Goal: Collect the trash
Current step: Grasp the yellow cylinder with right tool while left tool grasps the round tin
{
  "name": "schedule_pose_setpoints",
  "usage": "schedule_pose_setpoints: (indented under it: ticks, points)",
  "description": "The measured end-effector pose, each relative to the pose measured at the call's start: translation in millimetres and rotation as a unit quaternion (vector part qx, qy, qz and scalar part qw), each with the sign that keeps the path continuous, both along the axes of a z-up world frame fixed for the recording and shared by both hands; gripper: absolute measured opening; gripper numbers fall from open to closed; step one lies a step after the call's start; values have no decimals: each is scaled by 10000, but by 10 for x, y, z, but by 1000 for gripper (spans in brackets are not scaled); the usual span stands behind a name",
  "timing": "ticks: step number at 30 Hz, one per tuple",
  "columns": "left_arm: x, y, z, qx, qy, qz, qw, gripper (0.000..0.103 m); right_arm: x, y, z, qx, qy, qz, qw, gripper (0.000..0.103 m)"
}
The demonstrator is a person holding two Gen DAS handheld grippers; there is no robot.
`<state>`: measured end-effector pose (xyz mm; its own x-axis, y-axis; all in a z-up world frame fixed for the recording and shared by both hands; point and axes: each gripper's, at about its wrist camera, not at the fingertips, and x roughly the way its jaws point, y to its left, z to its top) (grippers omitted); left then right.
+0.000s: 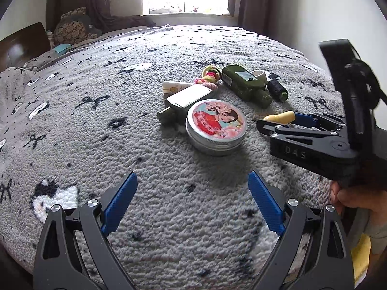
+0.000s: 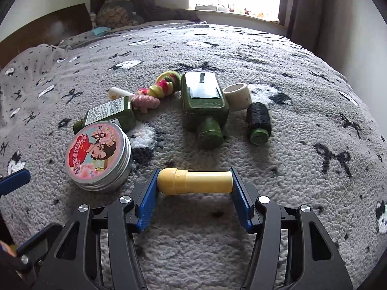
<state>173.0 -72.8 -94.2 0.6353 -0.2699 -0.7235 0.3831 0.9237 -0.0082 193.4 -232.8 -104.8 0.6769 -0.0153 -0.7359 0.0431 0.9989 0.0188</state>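
A small yellow tube point(image 2: 194, 181) lies crosswise on the grey patterned blanket point(image 2: 302, 96) of a bed, its rounded cap to the left in the right wrist view. The right gripper point(image 2: 193, 188) has it end to end between its blue pads point(image 2: 146, 205): the left pad touches the cap and the right pad meets the flat end, so the gripper pinches the tube along its length. From the left wrist view the same tube point(image 1: 280, 117) pokes out past the black frame of the right gripper point(image 1: 290, 123), which a hand point(image 1: 348, 198) holds at the right edge.

Just left of the tube sits a round metal tin point(image 2: 99, 155) with a pink pictured lid, close to it but not touching. Behind the tin lies a green bottle point(image 2: 108, 117) with a printed label, touching the tin's far rim (or nearly so). Farther back are a pale stick point(image 2: 119, 93), a bunch of pink, yellow and green hair ties point(image 2: 157, 91), a second, larger green bottle point(image 2: 205, 106) with its cap toward the camera, a white tape roll point(image 2: 238, 97) against its right side, and a dark thread spool point(image 2: 258, 123) just right of that.

The left gripper point(image 1: 192, 204) hovers over bare blanket in front of the tin point(image 1: 216, 128), its jaws spread wide with nothing between them.
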Motion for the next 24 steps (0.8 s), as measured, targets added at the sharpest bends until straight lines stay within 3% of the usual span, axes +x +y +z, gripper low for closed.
schedule_pose_setpoints:
  ticks: [12,15,18,24]
  points:
    - [593,-515,-179,13,305,97,9995,87,-447,-569,49,116,-132,-416,9990,57]
    - [694,-575,-240,164,338,248,9990,80,-570,-593,80,141,-210,-380,9990,57]
    - [694,-596,-221,291,306,252,9988,67,-665,-587,101,139,-264,-366,9989,57]
    - [416,-474,-174,265,219,116,9993,67,-870,-496,137,44,-365,-330,9988,57]
